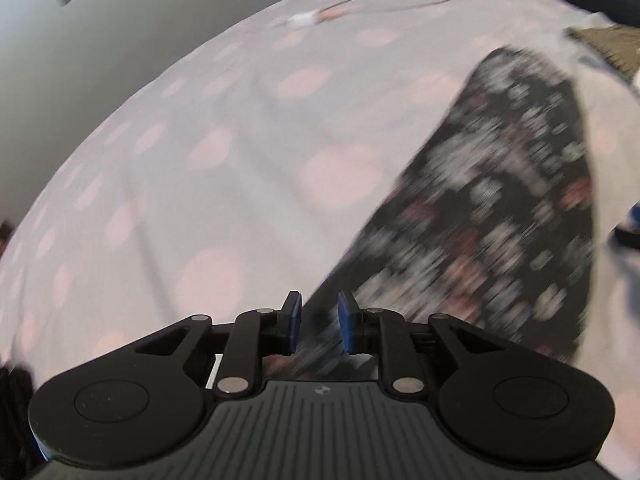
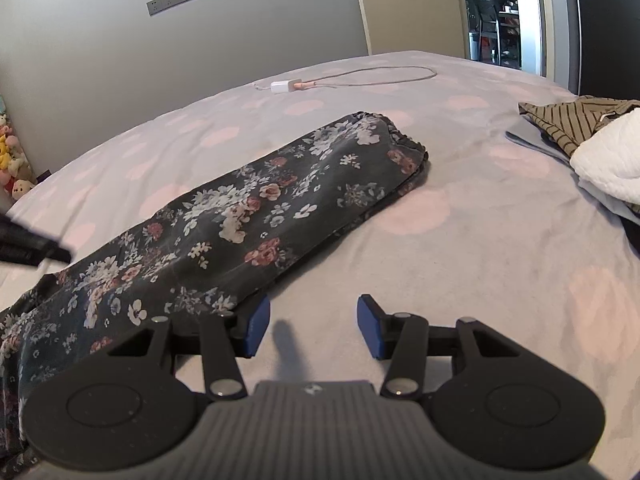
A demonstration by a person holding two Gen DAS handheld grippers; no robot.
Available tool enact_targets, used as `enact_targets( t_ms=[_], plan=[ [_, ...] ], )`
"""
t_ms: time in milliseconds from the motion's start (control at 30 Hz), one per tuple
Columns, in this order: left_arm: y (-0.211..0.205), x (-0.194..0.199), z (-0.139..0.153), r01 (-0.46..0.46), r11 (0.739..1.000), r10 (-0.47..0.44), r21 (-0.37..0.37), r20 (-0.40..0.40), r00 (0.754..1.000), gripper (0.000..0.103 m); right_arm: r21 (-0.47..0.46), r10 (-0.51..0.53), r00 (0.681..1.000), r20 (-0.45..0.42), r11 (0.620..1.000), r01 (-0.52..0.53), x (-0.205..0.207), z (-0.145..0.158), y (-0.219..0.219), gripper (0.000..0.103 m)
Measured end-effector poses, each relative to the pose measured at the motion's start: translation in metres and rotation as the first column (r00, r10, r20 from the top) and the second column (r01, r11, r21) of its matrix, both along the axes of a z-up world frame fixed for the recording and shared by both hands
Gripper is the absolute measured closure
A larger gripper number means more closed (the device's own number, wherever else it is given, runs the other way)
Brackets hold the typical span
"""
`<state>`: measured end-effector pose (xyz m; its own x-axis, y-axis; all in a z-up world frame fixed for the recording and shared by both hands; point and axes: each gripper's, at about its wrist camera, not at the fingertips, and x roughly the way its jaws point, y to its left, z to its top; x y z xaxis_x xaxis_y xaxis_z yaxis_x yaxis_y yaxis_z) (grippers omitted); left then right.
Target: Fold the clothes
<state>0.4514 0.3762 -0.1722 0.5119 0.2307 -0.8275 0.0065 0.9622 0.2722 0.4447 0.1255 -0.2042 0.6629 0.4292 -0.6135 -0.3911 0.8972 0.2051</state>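
A dark floral garment [image 2: 248,216] lies folded lengthwise in a long strip on the bed, its gathered waistband at the far end. My right gripper [image 2: 312,328] is open and empty just above the bedsheet, its left finger beside the garment's near edge. In the blurred left wrist view the same garment [image 1: 500,208] runs from the right down to my left gripper [image 1: 318,326]. The left jaws stand a small way apart at the garment's near end, with nothing clearly pinched between them.
The bed [image 2: 480,264] has a pale sheet with pink dots. A white charger with its cable [image 2: 286,86] lies at the far side. A striped garment [image 2: 576,118] and white cloth [image 2: 612,160] are piled at the right. Plush toys [image 2: 14,160] sit by the wall at left.
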Motion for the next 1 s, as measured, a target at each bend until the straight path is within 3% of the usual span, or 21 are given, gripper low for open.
enact_targets(
  t_ms=[167, 233, 367, 500, 667, 767, 900, 1000],
  plan=[
    [-0.047, 0.042, -0.01, 0.1, 0.994, -0.1, -0.045, -0.008, 0.995, 0.077, 0.014, -0.024, 1.0, -0.011, 1.0, 0.024, 0.004, 0.0, -0.006, 0.048],
    [-0.05, 0.052, -0.016, 0.085, 0.995, -0.086, -0.054, -0.004, 0.996, 0.078, 0.021, -0.033, 0.999, -0.014, 0.999, 0.033, 0.005, 0.0, -0.008, 0.047],
    [-0.057, 0.073, -0.029, 0.056, 0.996, -0.056, -0.073, 0.003, 0.998, 0.094, 0.032, -0.033, 0.999, -0.022, 0.999, 0.034, 0.007, 0.0, -0.01, 0.046],
    [-0.064, 0.093, -0.042, 0.027, 0.995, -0.027, -0.092, 0.009, 1.0, 0.097, 0.043, -0.025, 0.999, -0.027, 0.999, 0.026, 0.006, 0.001, -0.009, 0.046],
    [-0.062, 0.098, -0.03, -0.02, 0.992, 0.027, -0.127, 0.058, 0.998, 0.098, 0.03, -0.018, 1.0, -0.018, 0.999, 0.019, 0.005, -0.002, -0.009, 0.045],
    [-0.059, 0.08, -0.009, 0.035, 0.991, -0.023, -0.129, 0.091, 0.996, 0.082, 0.009, -0.016, 1.0, -0.001, 1.0, 0.016, 0.003, -0.002, -0.007, 0.045],
    [-0.04, 0.031, 0.019, 0.079, 0.993, -0.071, -0.09, 0.087, 0.994, 0.082, 0.023, -0.013, 1.0, -0.002, 1.0, 0.013, 0.002, 0.0, -0.006, 0.045],
    [-0.012, -0.014, 0.03, 0.078, 0.996, -0.077, -0.041, 0.027, 0.997, 0.082, 0.023, -0.004, 1.0, -0.005, 1.0, 0.004, -0.001, 0.001, -0.004, 0.045]
  ],
)
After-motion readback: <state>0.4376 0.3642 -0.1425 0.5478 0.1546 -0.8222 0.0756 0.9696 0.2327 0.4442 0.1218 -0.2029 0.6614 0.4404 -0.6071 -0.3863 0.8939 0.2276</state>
